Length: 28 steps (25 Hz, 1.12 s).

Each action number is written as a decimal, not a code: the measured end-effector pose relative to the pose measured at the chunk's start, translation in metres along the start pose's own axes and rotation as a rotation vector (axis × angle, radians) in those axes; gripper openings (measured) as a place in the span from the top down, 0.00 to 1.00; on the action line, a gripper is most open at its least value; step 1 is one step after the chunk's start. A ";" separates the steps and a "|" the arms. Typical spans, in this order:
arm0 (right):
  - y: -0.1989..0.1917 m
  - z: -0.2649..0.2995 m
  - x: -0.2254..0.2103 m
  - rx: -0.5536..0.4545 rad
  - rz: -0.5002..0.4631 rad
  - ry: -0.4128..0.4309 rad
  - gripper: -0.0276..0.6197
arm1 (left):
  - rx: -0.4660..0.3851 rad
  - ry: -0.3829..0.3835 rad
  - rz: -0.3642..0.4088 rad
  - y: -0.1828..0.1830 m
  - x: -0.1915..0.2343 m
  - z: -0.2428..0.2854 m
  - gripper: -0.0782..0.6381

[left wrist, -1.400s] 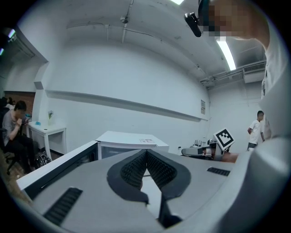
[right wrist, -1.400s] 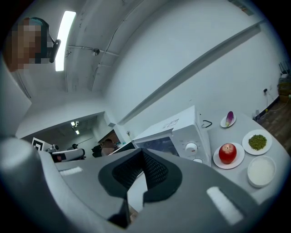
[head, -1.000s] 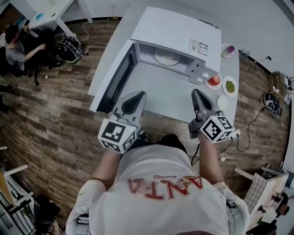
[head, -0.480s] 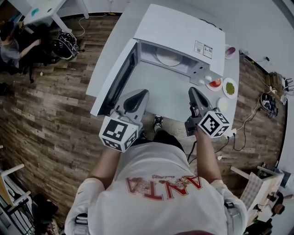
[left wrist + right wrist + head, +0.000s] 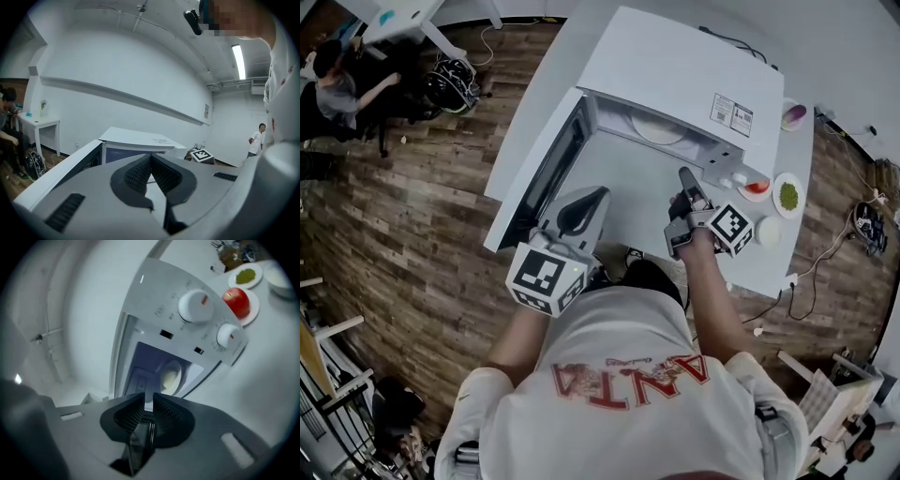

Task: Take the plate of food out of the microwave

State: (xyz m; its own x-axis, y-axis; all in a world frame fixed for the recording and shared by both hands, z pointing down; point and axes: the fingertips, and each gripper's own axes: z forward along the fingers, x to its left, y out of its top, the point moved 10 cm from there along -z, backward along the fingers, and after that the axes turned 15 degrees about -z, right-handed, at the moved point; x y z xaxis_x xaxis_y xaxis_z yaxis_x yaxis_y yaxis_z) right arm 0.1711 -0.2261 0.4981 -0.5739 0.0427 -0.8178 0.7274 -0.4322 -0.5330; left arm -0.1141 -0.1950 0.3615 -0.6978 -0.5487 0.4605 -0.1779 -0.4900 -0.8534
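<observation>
- The plate [image 5: 661, 129] [image 5: 169, 376] is lying deep inside the open microwave [image 5: 675, 70], and what is on it is showing only as a pale patch
- The right gripper [image 5: 684, 174] [image 5: 149, 401] is pointing at the cavity mouth, rolled onto its side and well short of the plate; its jaws have just been opening and are standing a slim gap apart with nothing between them
- The left gripper [image 5: 598, 195] [image 5: 151, 159] is hovering near the door [image 5: 546, 173], farther from the plate; its jaws are meeting at the tips and gripping nothing
- The door is hanging wide open on the left, and two dials [image 5: 194, 304] are showing on the panel right of the cavity
- The microwave is standing on a white table [image 5: 647, 202]; just right of it a tomato [image 5: 757, 187] and a saucer of green food [image 5: 788, 196] are sitting side by side
- A wood-plank floor [image 5: 422, 187] is running round the table; a person [image 5: 337, 84] is sitting by a white desk [image 5: 403, 14] at the upper left, and the walls are showing white
- A label [image 5: 731, 114] on the microwave's top is carrying print too small to read; the shirt [image 5: 628, 412] is showing red letters, ANTA, upside down from the head view
</observation>
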 end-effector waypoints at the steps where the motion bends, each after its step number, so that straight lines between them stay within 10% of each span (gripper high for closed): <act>1: -0.004 0.008 -0.008 -0.007 0.051 -0.001 0.91 | 0.004 0.003 0.000 0.000 -0.001 0.003 0.88; 11: -0.031 0.071 -0.054 -0.113 0.339 -0.096 0.91 | 0.040 0.046 -0.012 0.001 0.007 0.022 0.88; 28: -0.031 0.111 -0.076 -0.116 0.355 -0.169 0.92 | 0.057 0.076 -0.055 -0.004 0.021 0.029 0.88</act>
State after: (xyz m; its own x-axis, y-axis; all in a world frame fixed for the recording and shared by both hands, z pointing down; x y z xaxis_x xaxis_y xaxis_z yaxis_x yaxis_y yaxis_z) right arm 0.1504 -0.3160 0.6012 -0.3260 -0.2432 -0.9135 0.9235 -0.2885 -0.2528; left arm -0.1077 -0.2244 0.3821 -0.7392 -0.4678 0.4844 -0.1789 -0.5570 -0.8110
